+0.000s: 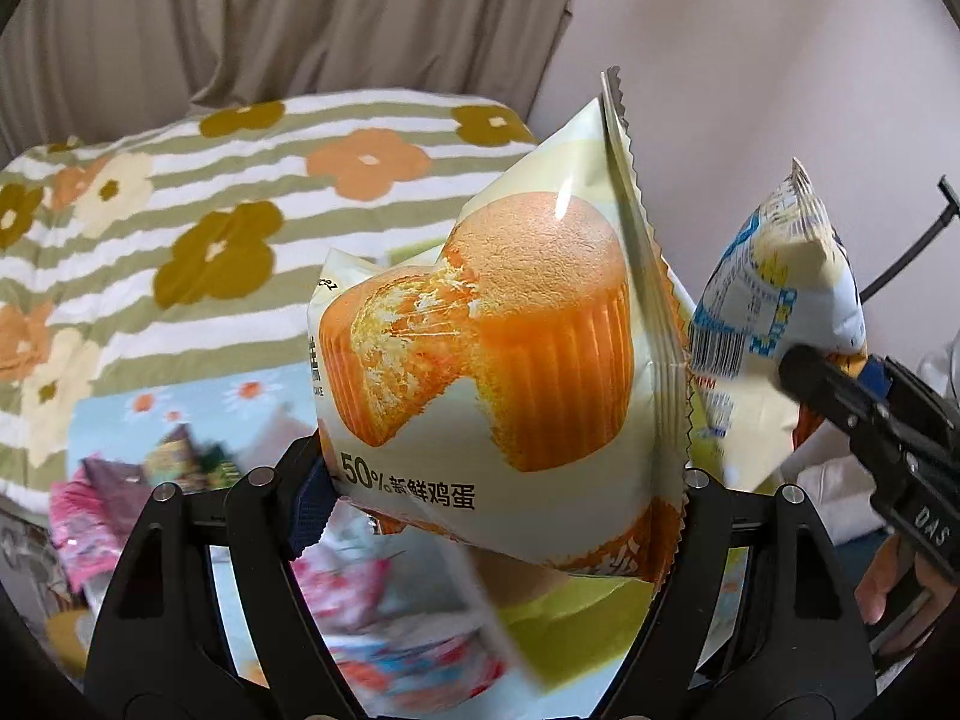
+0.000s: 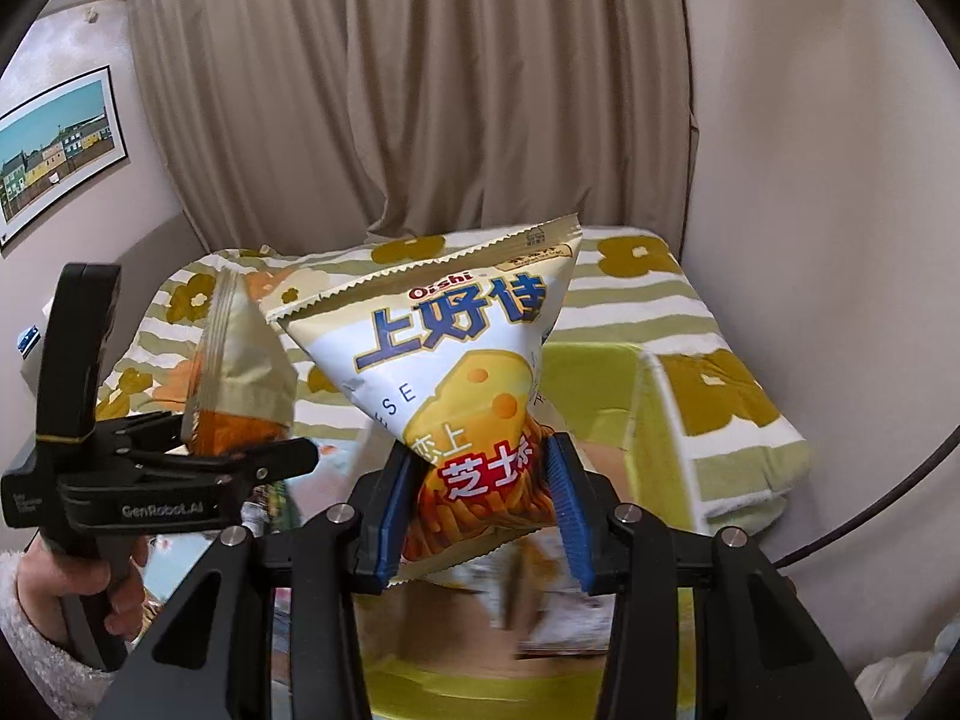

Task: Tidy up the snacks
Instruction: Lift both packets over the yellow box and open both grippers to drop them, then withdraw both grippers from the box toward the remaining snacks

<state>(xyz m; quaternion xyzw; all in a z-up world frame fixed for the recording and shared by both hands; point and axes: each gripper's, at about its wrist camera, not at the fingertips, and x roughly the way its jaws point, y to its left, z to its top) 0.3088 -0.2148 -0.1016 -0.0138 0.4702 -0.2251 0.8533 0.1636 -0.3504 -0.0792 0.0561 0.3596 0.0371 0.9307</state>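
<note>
Both hands are up in the air, each with a snack packet pinched in its tool. The left gripper [image 1: 504, 504] has its jaws set about halfway, clamped on the lower part of a cake packet [image 1: 510, 360] that fills the middle of the left wrist view; the packet shows an orange sponge cake and its crimped edge points to the upper right of the frame. In the right wrist view the same cake packet [image 2: 240, 372] shows at left centre, held above the left gripper [image 2: 198, 456], with a hand [image 2: 78, 594] in a fluffy white sleeve on the handle at lower left.

The right gripper [image 2: 480, 510] has its jaws drawn in narrow, the blue pads squeezing the bottom of a cheese snack bag [image 2: 456, 360] so that the bag fans out above them in the centre of that frame. In the left wrist view this cheese snack bag [image 1: 780, 300] appears at the right edge, back side showing a barcode, just beside the cake packet.

Behind both packets lies a bed [image 2: 720, 324] with a green-and-white striped cover patterned with flowers. A lime green box [image 2: 606, 396] sits below the grippers, right of centre in the right wrist view. More packets [image 1: 90, 504], blurred, lie at the lower left of the left wrist view. A beige curtain [image 2: 420, 90] hangs across the top, and a framed picture [image 2: 57, 150] is on the wall at upper left.
</note>
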